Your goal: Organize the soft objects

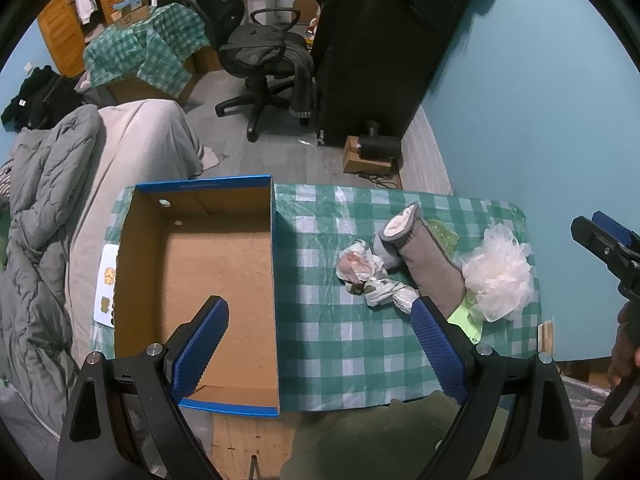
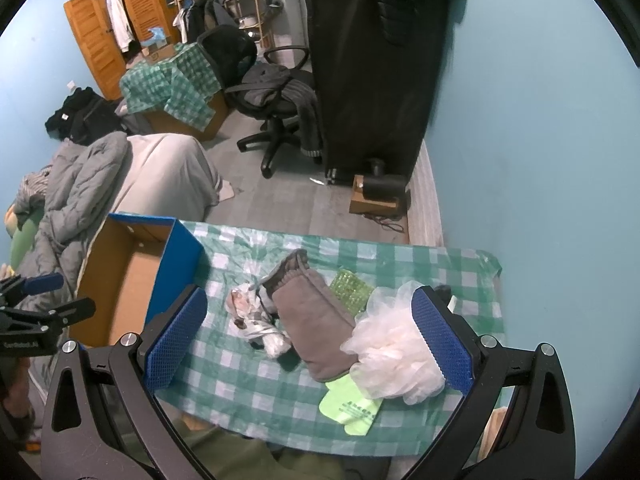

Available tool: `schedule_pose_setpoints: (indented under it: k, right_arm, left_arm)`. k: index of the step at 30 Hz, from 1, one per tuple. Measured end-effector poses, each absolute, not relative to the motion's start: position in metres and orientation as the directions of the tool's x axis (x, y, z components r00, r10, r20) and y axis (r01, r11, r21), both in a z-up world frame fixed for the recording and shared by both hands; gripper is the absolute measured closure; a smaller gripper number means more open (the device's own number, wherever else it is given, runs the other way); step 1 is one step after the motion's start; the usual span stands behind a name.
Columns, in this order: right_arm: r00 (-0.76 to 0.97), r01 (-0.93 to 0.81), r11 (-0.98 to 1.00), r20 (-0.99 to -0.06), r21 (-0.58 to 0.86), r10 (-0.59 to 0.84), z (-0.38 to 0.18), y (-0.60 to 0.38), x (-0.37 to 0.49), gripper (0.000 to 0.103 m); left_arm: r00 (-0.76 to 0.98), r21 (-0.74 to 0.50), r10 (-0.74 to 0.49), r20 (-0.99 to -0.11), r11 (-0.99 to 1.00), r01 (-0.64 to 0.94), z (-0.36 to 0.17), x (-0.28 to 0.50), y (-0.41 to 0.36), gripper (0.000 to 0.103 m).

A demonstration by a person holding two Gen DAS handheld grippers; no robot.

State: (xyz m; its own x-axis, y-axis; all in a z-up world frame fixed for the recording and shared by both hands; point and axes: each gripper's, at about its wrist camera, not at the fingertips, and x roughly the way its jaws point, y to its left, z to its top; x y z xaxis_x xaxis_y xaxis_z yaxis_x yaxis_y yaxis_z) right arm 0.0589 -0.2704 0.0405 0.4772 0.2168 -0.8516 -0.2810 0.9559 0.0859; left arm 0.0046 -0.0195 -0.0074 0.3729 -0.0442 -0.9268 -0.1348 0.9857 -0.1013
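An open cardboard box with blue sides (image 1: 208,264) (image 2: 120,280) stands on the left of a green checked table. Right of it lie a grey fleece sock (image 1: 424,264) (image 2: 316,320), a crumpled white plastic bag (image 1: 368,276) (image 2: 256,316), a pale mesh bath pouf (image 1: 500,276) (image 2: 392,356), a green scrubbing pad (image 2: 350,286) and a light green packet (image 2: 352,404). My left gripper (image 1: 320,336) is open and empty, above the box's right wall. My right gripper (image 2: 308,340) is open and empty, held over the sock and pouf; it also shows in the left wrist view (image 1: 600,240).
The table (image 1: 340,340) stands against a blue wall on the right. A bed with grey covers (image 1: 60,200) lies to the left. Beyond are an office chair (image 1: 260,64), a tall black covered rack (image 1: 380,40) and a small wooden box (image 1: 368,156) on the floor.
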Motion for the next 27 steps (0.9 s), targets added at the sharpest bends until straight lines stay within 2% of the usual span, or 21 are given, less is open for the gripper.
schedule_pose_setpoints:
  k: [27]
  right_arm:
    - [0.463,-0.282,0.955,-0.86,0.085,0.214,0.034,-0.274,0.06,0.002]
  left_arm:
    - [0.364,-0.091,-0.041,-0.93,0.988,-0.121,-0.012,0.008,-0.031,0.009]
